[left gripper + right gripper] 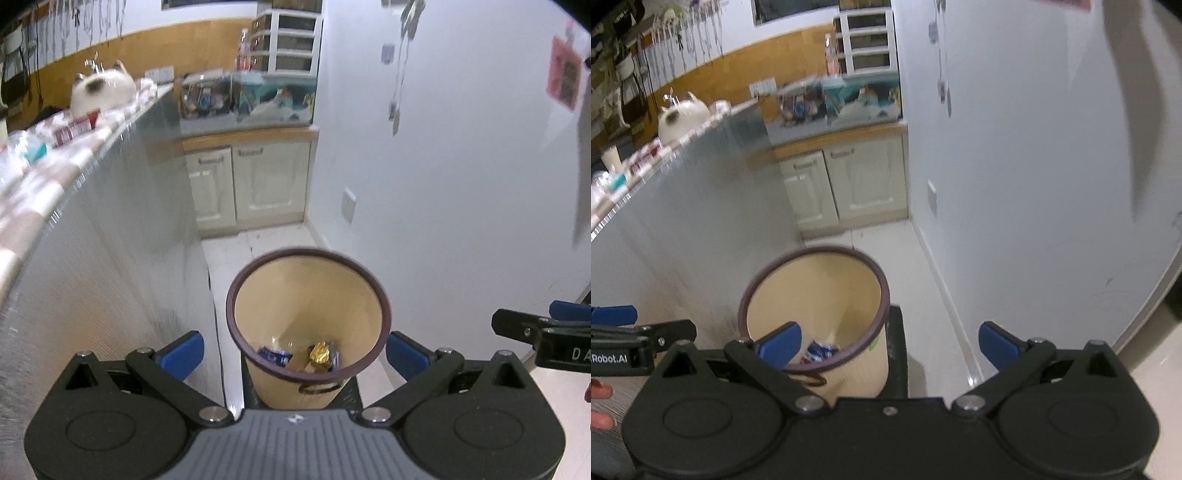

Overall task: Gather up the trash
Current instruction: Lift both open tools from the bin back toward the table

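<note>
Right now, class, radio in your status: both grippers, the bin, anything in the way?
Left gripper open, empty. Right gripper open, empty. Bin upright on floor below both, wrappers inside. Nothing blocking its mouth.

Tan bin (295, 387) stands on pale tiled floor (236, 251).

I'm looking into a home kitchen or dining corner: cream base cabinets (247, 181) under a wooden worktop, a white drawer unit (293, 38) on top, a long counter with a checked cloth (48, 188), a cat-shaped teapot (101, 90), and a tiled floor (908, 258).
</note>
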A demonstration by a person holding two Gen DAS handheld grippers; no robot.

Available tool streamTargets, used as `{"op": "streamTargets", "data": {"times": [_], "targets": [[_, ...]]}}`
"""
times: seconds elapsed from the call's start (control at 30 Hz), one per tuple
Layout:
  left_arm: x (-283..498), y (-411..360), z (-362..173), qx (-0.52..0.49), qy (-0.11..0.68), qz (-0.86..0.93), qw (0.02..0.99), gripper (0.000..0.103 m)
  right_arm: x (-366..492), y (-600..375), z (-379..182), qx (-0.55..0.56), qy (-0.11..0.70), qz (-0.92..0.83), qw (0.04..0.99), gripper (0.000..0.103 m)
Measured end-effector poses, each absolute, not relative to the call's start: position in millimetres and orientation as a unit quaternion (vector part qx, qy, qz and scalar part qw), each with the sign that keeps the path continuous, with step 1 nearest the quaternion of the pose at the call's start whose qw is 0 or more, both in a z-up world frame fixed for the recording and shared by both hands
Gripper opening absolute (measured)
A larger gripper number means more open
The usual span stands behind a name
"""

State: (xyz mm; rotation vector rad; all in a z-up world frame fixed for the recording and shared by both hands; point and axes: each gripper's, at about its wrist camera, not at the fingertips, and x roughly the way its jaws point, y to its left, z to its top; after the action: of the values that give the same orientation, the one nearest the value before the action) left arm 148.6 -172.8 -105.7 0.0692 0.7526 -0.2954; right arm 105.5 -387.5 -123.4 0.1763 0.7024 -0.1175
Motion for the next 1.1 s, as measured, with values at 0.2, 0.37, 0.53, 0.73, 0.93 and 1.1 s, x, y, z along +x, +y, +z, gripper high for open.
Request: {"op": "streamTargets", "data": {"times": [0.2,0.37,0.53,0.73,0.93,1.1], "targets": [[131,-166,-72,0.025,0.328,-0.149,0.932,0.103,86,-381,-86,0.078,0.298,-0.058,0.950,0.103],[115,-155,-44,0.021,0.297,-0.152,0.942,0.103,76,-372,-60,0.072,0.268,-0.053,0.959,0.103],[104,-141,-13,0.020,0.268,-0.148,0.952,0.103,70,-361,-35,0.066,0.244,-0.044,0.967,0.103],[97,-114,18,0.009,0.241,-0.131,0.962,0.103,70,-341,-5,0.060,0.217,-0.028,0.974,0.103],[96,-80,45,0.009,0.220,-0.108,0.969,0.103,81,-312,18,0.050,0.199,0.001,0.979,0.103],[104,-46,67,0.015,0.204,-0.083,0.975,0.103,95,-280,33,0.043,0.191,0.029,0.980,0.103]]}}
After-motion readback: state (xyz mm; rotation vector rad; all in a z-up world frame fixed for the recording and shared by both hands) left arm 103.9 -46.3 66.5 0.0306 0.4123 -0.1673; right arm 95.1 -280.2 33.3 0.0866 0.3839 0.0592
